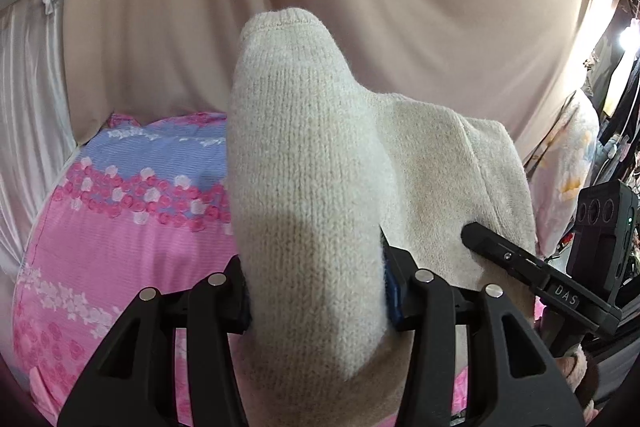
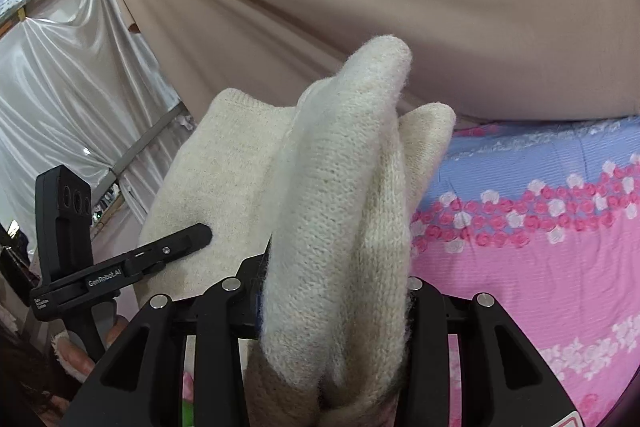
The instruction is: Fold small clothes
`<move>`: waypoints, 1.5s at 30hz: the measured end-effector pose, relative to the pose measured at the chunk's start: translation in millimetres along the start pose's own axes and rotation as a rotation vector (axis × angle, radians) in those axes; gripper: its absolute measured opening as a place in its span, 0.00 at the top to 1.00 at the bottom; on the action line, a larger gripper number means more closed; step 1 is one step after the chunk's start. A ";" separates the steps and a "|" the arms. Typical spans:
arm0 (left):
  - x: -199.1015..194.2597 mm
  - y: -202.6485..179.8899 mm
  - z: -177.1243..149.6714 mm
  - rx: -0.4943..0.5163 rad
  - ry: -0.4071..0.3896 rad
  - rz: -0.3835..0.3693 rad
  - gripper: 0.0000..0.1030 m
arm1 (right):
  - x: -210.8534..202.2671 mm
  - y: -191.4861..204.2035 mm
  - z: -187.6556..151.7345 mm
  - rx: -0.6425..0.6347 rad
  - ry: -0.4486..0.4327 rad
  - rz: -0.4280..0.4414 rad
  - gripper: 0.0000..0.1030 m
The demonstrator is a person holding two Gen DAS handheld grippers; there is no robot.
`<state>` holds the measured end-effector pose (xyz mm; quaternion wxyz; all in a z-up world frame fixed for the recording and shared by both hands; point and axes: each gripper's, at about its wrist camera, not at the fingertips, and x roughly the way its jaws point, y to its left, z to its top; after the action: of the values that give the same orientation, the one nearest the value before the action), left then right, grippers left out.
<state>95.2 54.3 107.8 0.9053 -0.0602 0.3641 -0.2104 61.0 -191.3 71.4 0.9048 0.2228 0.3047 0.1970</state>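
Note:
A cream knitted garment (image 1: 304,147) hangs lifted above the bed, bunched into thick folds. My left gripper (image 1: 316,291) is shut on one fat fold, which bulges up between its black jaws. In the right wrist view, my right gripper (image 2: 336,303) is shut on another fold of the same garment (image 2: 344,167). The two grippers are close side by side. A finger of the right gripper (image 1: 492,247) lies against the cloth at the right of the left wrist view. A finger of the left gripper (image 2: 176,247) shows at the left of the right wrist view. The garment's lower part is hidden.
A pink and blue floral bedsheet (image 1: 120,227) (image 2: 540,267) lies below. A beige curtain (image 1: 360,7) hangs behind, with a white satin drape (image 2: 60,87) beside it. Hanging clothes (image 1: 616,107) crowd the far right. A hand in a fuzzy sleeve (image 2: 76,351) holds the left gripper.

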 end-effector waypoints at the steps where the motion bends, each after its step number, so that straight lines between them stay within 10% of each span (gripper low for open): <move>1: 7.3 9.8 -2.1 -0.010 0.013 -0.002 0.54 | 13.3 -4.2 -6.3 0.014 0.014 -0.009 0.64; 5: 77.1 65.2 -37.6 -0.095 0.089 -0.003 0.43 | 79.8 -38.6 -50.2 0.040 0.086 -0.075 0.50; 9: 142.4 117.3 -98.0 -0.150 0.163 0.197 0.41 | 123.3 -107.0 -106.4 0.206 0.230 -0.306 0.55; 18: 90.5 108.5 -113.9 -0.160 0.103 0.143 0.37 | 90.0 -35.4 -113.3 0.037 0.200 -0.246 0.71; 25: 162.2 95.1 -144.7 -0.072 0.245 0.266 0.30 | 145.1 -94.8 -146.8 0.128 0.356 -0.265 0.98; 31: 128.5 92.9 -141.7 -0.081 0.202 0.241 0.31 | 93.1 -28.0 -131.3 -0.045 0.193 -0.342 0.76; 33: 110.0 88.7 -141.1 -0.082 0.173 0.241 0.26 | 74.6 -7.3 -132.5 -0.100 0.111 -0.389 0.52; 35: 94.3 83.0 -142.9 -0.071 0.136 0.244 0.15 | 55.1 10.1 -140.1 -0.134 0.000 -0.428 0.05; 39: 70.4 74.3 -145.8 -0.075 0.049 0.235 0.05 | 45.5 20.2 -157.0 -0.141 -0.138 -0.567 0.05; 45: 68.6 66.5 -147.1 -0.049 0.045 0.295 0.05 | 64.5 28.8 -159.9 -0.183 -0.033 -0.526 0.05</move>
<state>61.3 91.8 -60.1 0.9161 -0.0232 0.3945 -0.0674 -0.1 -90.6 -57.7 0.9461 0.0565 0.3181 -0.0216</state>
